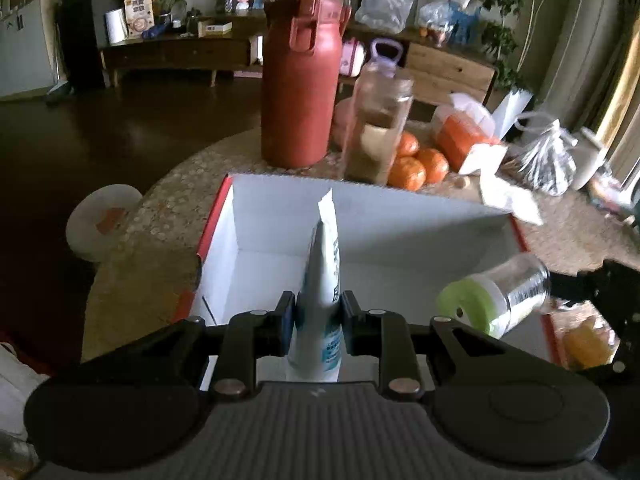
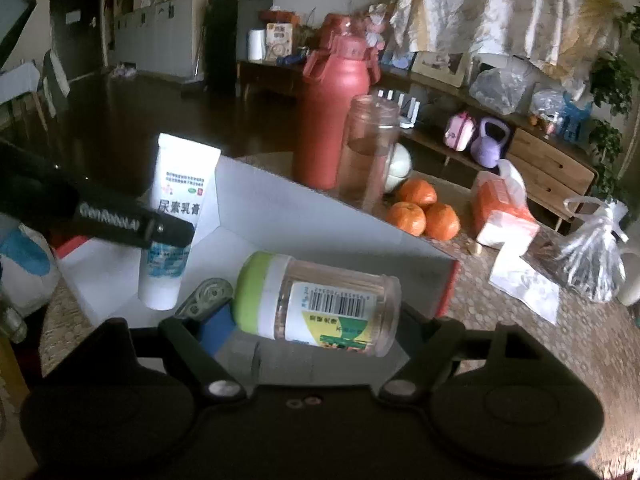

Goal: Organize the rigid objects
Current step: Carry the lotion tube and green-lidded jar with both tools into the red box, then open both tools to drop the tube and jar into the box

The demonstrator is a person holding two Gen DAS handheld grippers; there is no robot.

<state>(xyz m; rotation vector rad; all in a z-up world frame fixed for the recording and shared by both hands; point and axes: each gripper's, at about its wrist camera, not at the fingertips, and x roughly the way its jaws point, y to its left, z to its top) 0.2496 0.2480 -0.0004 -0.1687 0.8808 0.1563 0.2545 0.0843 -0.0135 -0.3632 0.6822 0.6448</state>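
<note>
Hanging above the open white box [image 1: 400,216], a white cream tube [image 1: 322,292] stood pinched between the left gripper [image 1: 316,316] fingers, cap toward the camera. Just beside it, the right gripper [image 2: 316,304] fingers clamped a green-lidded clear jar [image 2: 320,300] lying sideways over the same box. Behind on the counter [image 1: 172,200] stood a red flask [image 1: 300,92], a clear bottle [image 1: 376,128] and oranges [image 1: 416,164].

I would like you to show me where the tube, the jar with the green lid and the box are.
tube [image 1: 322,280], left wrist view, on its body above the pads.
jar with the green lid [image 2: 320,304], right wrist view, on its label.
box [image 1: 400,216], left wrist view, on its far inner wall.
</note>
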